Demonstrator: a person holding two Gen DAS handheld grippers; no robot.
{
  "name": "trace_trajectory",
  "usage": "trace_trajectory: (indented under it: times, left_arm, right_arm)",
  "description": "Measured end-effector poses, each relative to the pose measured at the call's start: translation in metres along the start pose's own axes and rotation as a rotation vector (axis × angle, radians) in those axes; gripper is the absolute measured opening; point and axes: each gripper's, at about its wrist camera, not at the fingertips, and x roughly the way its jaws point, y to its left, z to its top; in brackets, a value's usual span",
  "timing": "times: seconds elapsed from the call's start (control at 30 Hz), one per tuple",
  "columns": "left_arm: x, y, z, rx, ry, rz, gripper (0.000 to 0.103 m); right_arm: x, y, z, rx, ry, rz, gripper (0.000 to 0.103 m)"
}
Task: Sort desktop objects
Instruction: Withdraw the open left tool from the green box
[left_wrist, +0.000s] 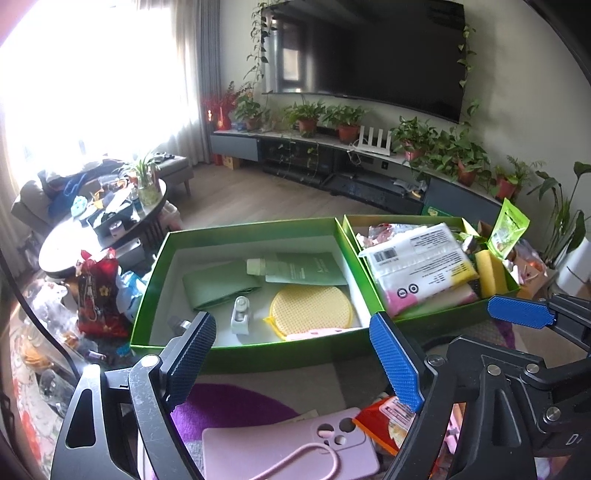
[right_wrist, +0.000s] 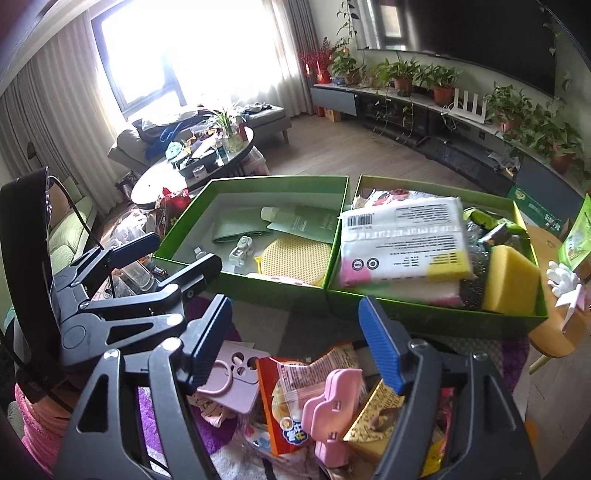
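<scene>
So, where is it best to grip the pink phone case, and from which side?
Probably across its long edges, coming from above: the pink phone case lies flat, camera holes up, and is thin. The open left gripper hangs just above it. Avoid the loop strap, which would slip.

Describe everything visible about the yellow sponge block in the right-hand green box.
The thick yellow foam sponge block looks soft, porous and dry, with rounded corners. It stands tilted in the near right corner of the right-hand green cardboard box, leaning against the box's right wall. On its left it touches a dark, glittery scouring pad, beside the white plastic-wrapped tissue pack. In the left wrist view only its upper part shows above the box wall. Neither hand-held gripper touches it.
</scene>
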Motion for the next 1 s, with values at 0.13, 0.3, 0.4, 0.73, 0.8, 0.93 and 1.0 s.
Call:
trace_trajectory:
  times: [0.13,0.3,0.4,0.73,0.8,0.93,1.0]
  left_arm:
    - [-0.01,-0.002,-0.002,0.001,-0.005,0.005,0.086]
    - [-0.019,-0.002,-0.005,0.005,-0.011,0.013,0.086]
    - [-0.025,-0.001,-0.006,0.001,-0.019,0.017,0.086]
    - [-0.034,0.001,-0.007,0.001,-0.029,0.023,0.086]
    - [-0.036,0.002,-0.007,0.001,-0.032,0.025,0.086]
    - [-0.037,0.002,-0.009,0.0,-0.037,0.024,0.086]
    - [-0.037,0.002,-0.009,0.002,-0.036,0.024,0.086]
  right_arm:
    - [-0.005,0.002,-0.003,0.004,-0.006,0.003,0.073]
    - [-0.011,0.006,-0.008,0.003,-0.01,0.009,0.076]
    - [-0.015,0.009,-0.01,0.001,-0.016,0.009,0.077]
    - [-0.023,0.016,-0.014,-0.007,-0.033,0.006,0.081]
    - [-0.023,0.016,-0.014,-0.008,-0.031,0.006,0.081]
    - [-0.025,0.016,-0.015,-0.011,-0.027,0.004,0.081]
    - [-0.025,0.016,-0.015,-0.01,-0.027,0.004,0.081]
